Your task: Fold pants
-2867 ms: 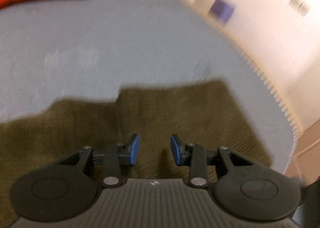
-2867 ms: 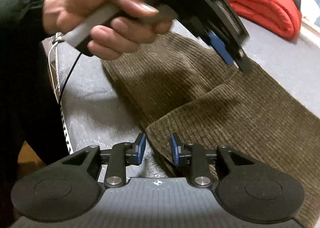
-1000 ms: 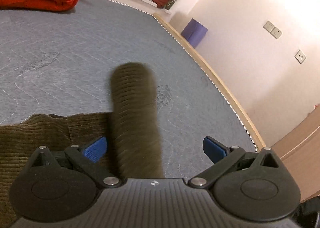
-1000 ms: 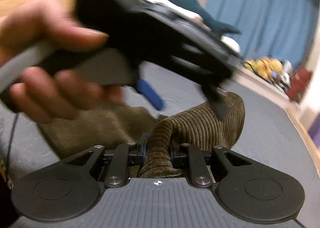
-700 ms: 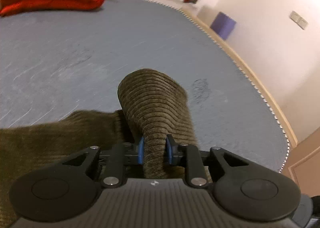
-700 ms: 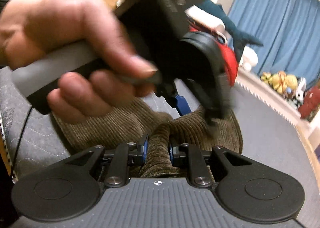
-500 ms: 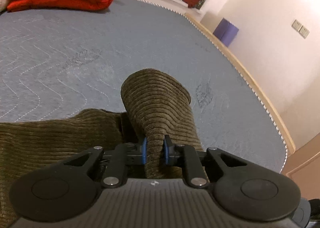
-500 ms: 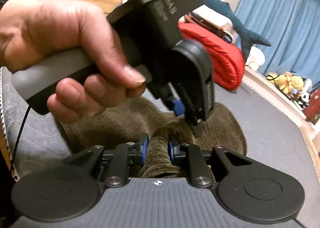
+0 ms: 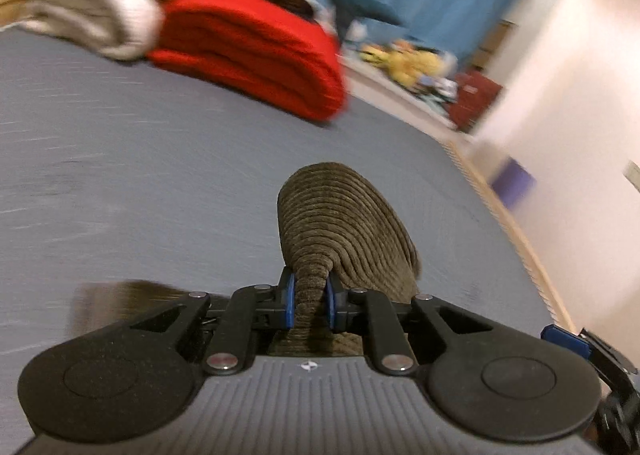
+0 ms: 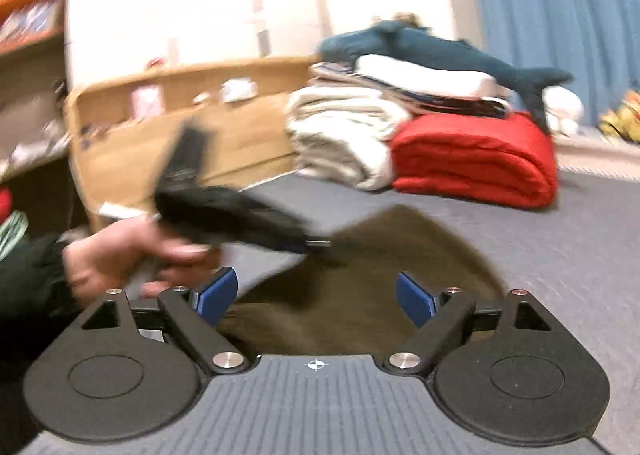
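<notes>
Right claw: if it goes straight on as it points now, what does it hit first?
Probably the pants: the brown corduroy lies just ahead, between and below the opening pads of the right claw, which grip nothing. The left claw crosses slightly higher; blur leaves depth unclear.

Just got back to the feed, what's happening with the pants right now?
A person is folding brown corduroy pants on a grey quilted bed. The left gripper is clamped on a bunched fold of the fabric and carries it above the bed. The right gripper is opening, its pads clear of the cloth lying beyond them. A red blanket sits further back.
</notes>
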{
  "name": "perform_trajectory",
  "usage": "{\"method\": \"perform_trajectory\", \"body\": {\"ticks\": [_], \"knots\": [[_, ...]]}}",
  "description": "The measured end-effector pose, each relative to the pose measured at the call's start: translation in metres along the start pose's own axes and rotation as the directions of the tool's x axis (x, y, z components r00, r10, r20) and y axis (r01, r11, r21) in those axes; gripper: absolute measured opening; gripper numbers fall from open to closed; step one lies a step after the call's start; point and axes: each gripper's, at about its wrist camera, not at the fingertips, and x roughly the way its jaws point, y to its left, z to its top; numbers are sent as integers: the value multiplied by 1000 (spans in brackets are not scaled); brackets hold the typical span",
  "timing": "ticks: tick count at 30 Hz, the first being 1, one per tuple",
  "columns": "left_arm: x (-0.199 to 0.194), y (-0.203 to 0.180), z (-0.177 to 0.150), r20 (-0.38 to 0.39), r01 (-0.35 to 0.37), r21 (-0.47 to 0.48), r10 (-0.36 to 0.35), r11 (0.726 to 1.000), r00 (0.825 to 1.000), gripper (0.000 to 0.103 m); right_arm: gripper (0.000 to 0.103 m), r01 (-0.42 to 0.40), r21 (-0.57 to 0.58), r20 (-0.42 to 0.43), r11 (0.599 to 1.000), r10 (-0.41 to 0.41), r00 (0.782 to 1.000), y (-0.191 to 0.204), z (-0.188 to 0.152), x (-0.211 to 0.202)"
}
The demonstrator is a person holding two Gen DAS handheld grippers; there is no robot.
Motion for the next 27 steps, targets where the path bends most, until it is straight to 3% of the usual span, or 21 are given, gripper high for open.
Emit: {"method": "perform_trajectory", "body": {"ticks": [3,6,8,9,10,13,17,20,23,25,26,27], "knots": [[-11,42,6,-36,-99,-47,97,994,995,16,88,69,163,-35,984,-64,997,-28,-9,22],[-4,76,6,-115,-166,-61,159,984,981,26,88,176,258,-158,950,-138,978,-52,-25,56],[-6,94,11,-80,-254,-102,247,962,966,51,88,199,291,-231,936,-133,964,-59,-39,76],[-8,102,13,-71,-261,-129,254,957,965,72,89,205,319,-271,925,-118,955,-65,-47,87],[-7,108,14,-72,-259,-159,251,953,965,84,90,212,342,-307,916,-104,946,-69,-54,96],[12,118,17,-156,-207,-212,176,955,972,89,92,259,389,-394,884,-95,914,-85,-73,124],[47,117,6,-290,-209,-138,162,968,943,101,92,281,449,-451,848,-57,891,-97,-94,140],[71,120,-3,-361,-236,-77,193,969,912,102,92,270,462,-458,845,-34,888,-98,-99,144],[83,127,-17,-399,-185,-119,124,976,908,103,89,235,434,-446,870,-19,895,-97,-94,150],[86,128,-19,-402,-180,-99,126,979,907,102,66,203,432,-427,879,0,904,-96,-94,151],[87,127,-19,-399,-180,-85,132,980,907,101,61,197,423,-416,884,-3,909,-93,-92,149],[87,125,-18,-393,-185,-71,143,980,908,98,46,187,411,-402,892,-6,915,-92,-88,148]]}}
